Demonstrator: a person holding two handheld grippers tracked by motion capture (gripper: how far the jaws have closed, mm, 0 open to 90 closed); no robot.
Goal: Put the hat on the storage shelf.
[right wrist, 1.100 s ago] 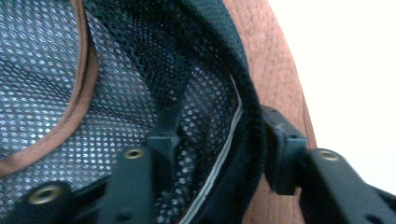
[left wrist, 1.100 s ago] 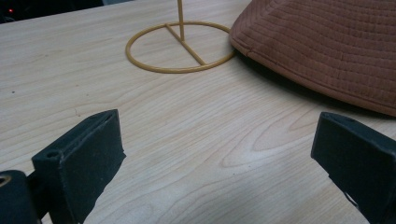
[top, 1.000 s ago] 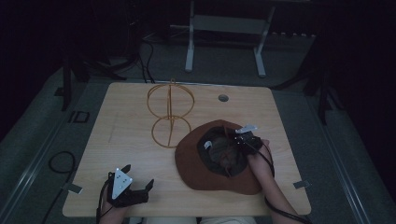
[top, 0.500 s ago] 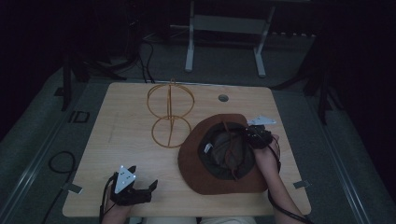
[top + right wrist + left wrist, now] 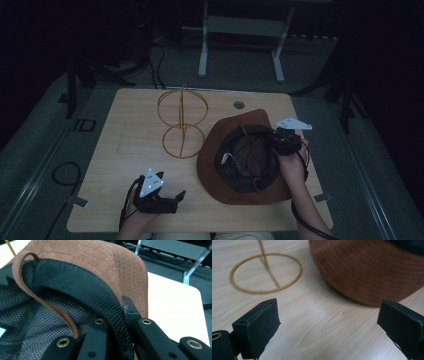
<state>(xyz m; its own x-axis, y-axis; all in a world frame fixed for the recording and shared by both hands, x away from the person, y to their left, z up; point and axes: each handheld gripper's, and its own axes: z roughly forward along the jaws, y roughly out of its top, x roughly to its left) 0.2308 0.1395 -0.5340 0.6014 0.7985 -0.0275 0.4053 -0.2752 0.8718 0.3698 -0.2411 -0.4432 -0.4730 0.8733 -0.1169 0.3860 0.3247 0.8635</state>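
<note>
1. Your left gripper sits at the near table edge, its 2 jaws spread wide with bare wood between them.
2. Just past those jaws lies the brown hat, crown down, and to its left the gold wire stand.
3. Your right gripper pinches the hat's black inner band, brim curling up beyond the jaws.
</note>
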